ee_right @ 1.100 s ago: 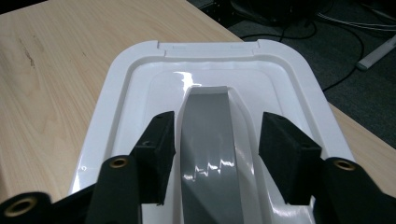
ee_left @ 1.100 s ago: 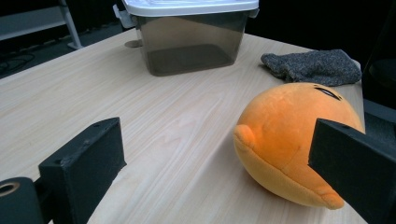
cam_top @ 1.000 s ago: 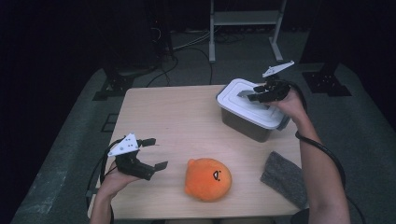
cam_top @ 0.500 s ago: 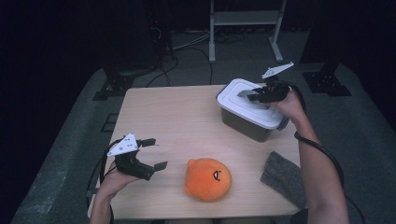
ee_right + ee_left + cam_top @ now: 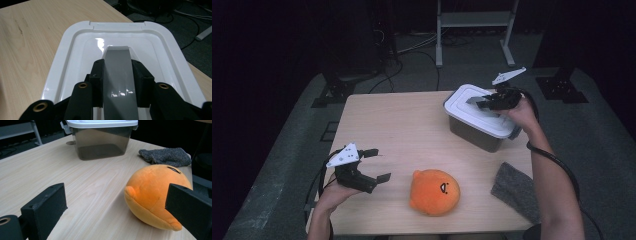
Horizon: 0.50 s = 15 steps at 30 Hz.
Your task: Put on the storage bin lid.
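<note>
Dark floor, cables and a metal stand (image 5: 474, 20) surround the pale wooden table (image 5: 402, 125); from above, the right gripper (image 5: 486, 102) rests on the white lid (image 5: 472, 107) of the box (image 5: 477, 132) at the table's far right, though whether its jaws grip anything cannot be told from there; the right gripper view settles it, showing the two black jaws closed on a grey handle (image 5: 120, 75) that rises along the middle of the lid (image 5: 75, 50), with bare table to one side and floor cables past the lid's far edge; the left gripper (image 5: 377, 164) sits over the near left of the table, jaws wide apart and holding nothing; its own view looks between those spread jaws across the wood to the orange plush toy (image 5: 157, 192), which lies just beside one jaw without touching it, a stitched dark mark on its upper side; beyond it that view shows the box (image 5: 102, 145) as smoky and see-through under the lid, with nothing to be made out inside it; a grey knitted cloth (image 5: 166, 156) lies near the table's right edge, between toy and box; from above, the toy (image 5: 434, 192) sits near the front edge and the cloth (image 5: 517, 190) partly under the person's right forearm (image 5: 557, 195).
</note>
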Motion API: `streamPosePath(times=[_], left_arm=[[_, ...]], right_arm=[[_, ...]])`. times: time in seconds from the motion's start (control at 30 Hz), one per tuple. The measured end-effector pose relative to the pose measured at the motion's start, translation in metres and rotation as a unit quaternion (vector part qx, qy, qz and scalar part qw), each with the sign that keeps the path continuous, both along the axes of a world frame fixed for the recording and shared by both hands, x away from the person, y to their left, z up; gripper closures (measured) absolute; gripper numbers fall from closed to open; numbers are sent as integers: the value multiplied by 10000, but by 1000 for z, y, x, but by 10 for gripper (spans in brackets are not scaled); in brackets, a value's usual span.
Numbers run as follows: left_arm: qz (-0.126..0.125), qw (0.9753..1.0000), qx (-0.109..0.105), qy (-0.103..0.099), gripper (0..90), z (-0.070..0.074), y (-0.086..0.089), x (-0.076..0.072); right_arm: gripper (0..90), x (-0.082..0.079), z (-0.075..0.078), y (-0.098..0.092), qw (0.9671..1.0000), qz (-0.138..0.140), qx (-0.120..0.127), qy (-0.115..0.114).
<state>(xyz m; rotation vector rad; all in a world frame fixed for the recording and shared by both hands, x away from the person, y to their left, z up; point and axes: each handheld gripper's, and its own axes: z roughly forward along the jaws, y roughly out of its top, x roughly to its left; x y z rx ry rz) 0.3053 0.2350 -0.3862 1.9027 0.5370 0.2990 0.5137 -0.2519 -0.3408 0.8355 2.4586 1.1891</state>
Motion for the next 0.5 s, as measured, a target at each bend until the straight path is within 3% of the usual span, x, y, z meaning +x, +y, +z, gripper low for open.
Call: streamPosePath(times=[0.5], left_arm=[[12,10000,-22,16,29,0,1,0]], right_arm=[[651,-1,-1,1,10000,-2,31,-12]])
